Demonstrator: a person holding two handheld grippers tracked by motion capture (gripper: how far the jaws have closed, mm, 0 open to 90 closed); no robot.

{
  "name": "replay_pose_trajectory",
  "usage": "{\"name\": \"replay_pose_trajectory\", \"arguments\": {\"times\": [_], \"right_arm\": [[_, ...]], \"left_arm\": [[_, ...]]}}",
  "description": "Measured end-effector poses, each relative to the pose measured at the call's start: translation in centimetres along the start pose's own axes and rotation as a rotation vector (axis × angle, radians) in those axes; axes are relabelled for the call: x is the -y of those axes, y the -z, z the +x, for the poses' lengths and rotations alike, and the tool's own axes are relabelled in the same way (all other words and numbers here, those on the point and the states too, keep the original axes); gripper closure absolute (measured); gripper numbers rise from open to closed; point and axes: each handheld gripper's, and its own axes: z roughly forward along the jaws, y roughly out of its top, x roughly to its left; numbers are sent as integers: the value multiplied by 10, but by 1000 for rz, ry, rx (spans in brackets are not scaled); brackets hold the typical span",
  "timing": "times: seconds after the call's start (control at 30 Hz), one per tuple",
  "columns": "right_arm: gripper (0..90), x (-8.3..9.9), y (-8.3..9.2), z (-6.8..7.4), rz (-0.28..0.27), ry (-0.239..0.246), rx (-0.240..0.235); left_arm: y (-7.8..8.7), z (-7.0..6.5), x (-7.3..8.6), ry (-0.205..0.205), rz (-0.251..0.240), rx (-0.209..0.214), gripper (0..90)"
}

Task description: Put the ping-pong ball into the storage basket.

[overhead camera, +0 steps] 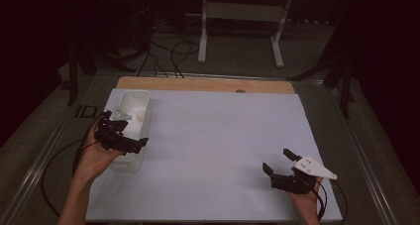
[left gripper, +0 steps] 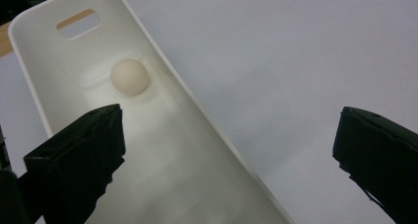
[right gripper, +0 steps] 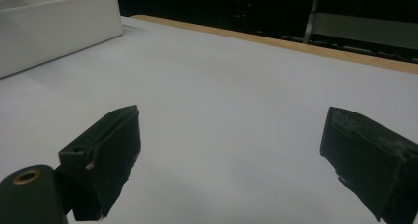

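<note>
A white oblong bin (overhead camera: 134,102) stands at the left of the white table sheet. A small pale ball (overhead camera: 140,115) lies on its floor toward the far end, also seen as the ball (left gripper: 129,77) below the bin's handle slot (left gripper: 78,23). My left gripper (overhead camera: 125,132) hovers over the bin's near half, open and holding nothing. In the left gripper view the left gripper (left gripper: 229,150) has one jaw over the bin (left gripper: 162,150) and the other over the sheet. My right gripper (overhead camera: 278,160) is low over the sheet at the near right; the right gripper (right gripper: 231,155) is open and empty.
The white sheet (overhead camera: 213,136) covers most of the table, with a wooden strip (overhead camera: 208,84) along the far edge. The bin's side wall (right gripper: 54,29) appears far left in the right gripper view. A white stand (overhead camera: 242,17) and cables (overhead camera: 168,54) are on the floor beyond.
</note>
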Motion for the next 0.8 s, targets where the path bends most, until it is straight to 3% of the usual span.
{"name": "replay_pose_trajectory", "arguments": {"times": [0.8], "right_arm": [[79,0,0,0,-1,-2,0]], "left_arm": [[2,-16,33,-2,-213,37,1]]}}
